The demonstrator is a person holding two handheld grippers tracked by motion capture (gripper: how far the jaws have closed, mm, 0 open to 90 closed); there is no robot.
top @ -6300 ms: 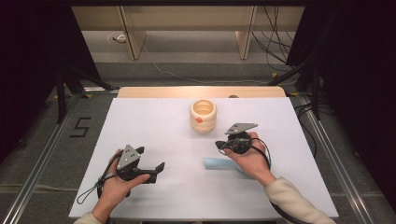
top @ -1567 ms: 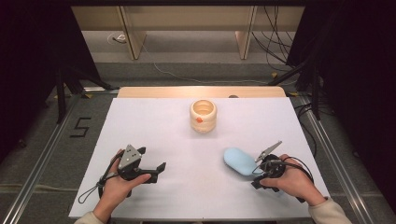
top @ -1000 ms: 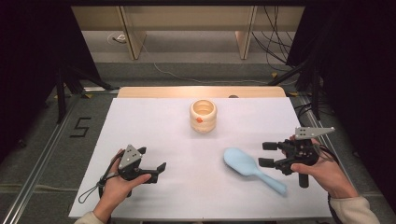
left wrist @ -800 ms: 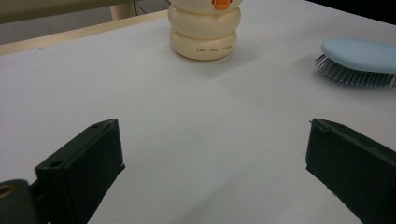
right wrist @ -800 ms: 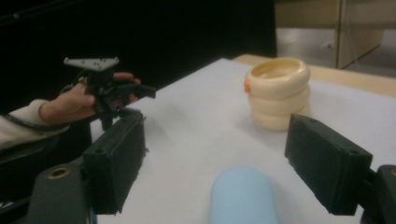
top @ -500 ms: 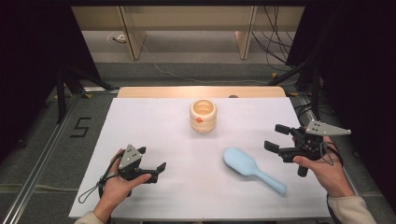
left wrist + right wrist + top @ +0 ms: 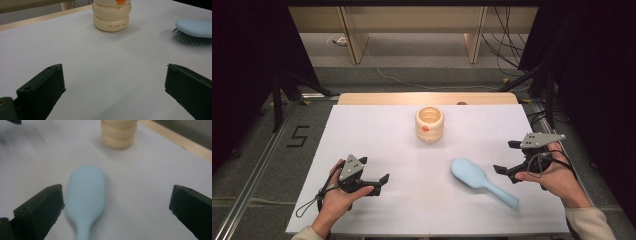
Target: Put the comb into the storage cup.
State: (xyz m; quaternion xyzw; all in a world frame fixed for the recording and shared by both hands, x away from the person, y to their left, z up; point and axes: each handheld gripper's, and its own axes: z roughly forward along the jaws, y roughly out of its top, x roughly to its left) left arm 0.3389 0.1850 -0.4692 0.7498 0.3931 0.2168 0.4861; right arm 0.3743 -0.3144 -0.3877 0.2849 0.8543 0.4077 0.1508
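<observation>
Pale blue plastic hairbrush (image 7: pixel 482 181) lies bristles-down on the white table (image 7: pixel 377 130), to the right of centre and nearer the person than the cream ribbed cup (image 7: pixel 429 123) standing toward the far edge. It is probably light and stiff, with a smooth, somewhat slippery back; the slim handle looks like the surest place to take hold, gripped across its width, since the oval head is broad and the bristles would give under pressure. Its long axis runs diagonally: the head points toward the far left, at the cup, and the handle trails toward the near right corner. The right gripper (image 7: pixel 508 159) hovers just right of the brush, not touching it; its jaws have just been opening and stand wide apart with nothing pressed between them. The left gripper (image 7: pixel 385 178) rests near the front left, jaws also spread, holding nothing.
</observation>
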